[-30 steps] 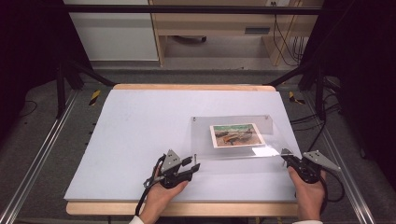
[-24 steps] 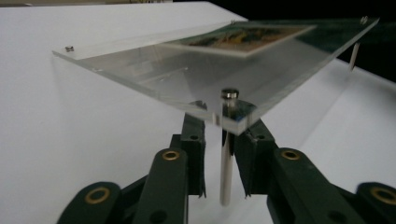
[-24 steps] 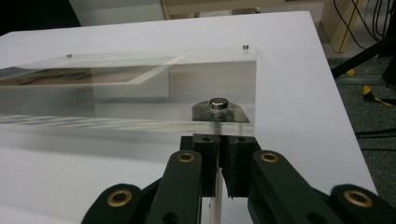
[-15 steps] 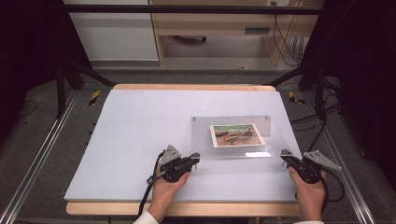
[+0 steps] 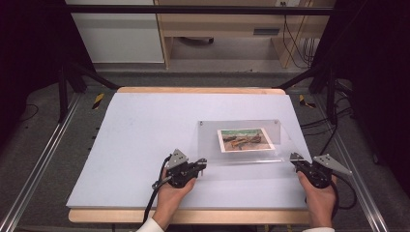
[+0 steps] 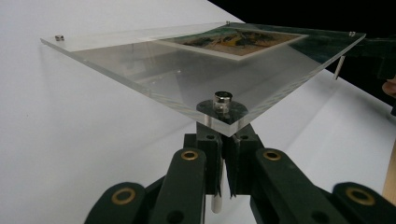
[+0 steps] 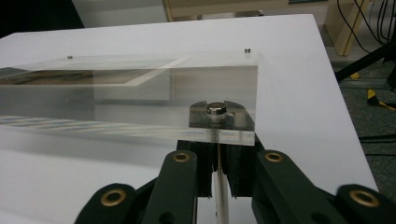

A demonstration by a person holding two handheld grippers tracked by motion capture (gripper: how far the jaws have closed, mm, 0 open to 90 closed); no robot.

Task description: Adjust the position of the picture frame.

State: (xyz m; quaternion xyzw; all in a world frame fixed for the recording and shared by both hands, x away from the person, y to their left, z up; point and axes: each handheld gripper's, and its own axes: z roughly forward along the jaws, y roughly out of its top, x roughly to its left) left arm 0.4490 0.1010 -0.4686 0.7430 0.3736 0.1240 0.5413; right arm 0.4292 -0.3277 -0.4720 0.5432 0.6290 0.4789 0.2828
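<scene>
While desk (image 5: 145, 145) carries acrylic frame (image 5: 251, 159) with photo (image 5: 245, 139), near edge tilted up. Left gripper (image 5: 202, 163), right gripper (image 5: 293, 158): fingers pinching near-corner standoff pins (image 6: 216, 205). Both grips made; judged left: lifting or moving frame.

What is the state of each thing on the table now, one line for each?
Acrylic frame: on the table, near edge lifted on its pins.
Photo: flat inside the frame, face up.
Left gripper: shut on the near-left pin.
Right gripper: shut on the near-right pin.
Far corner pins: in place.
</scene>
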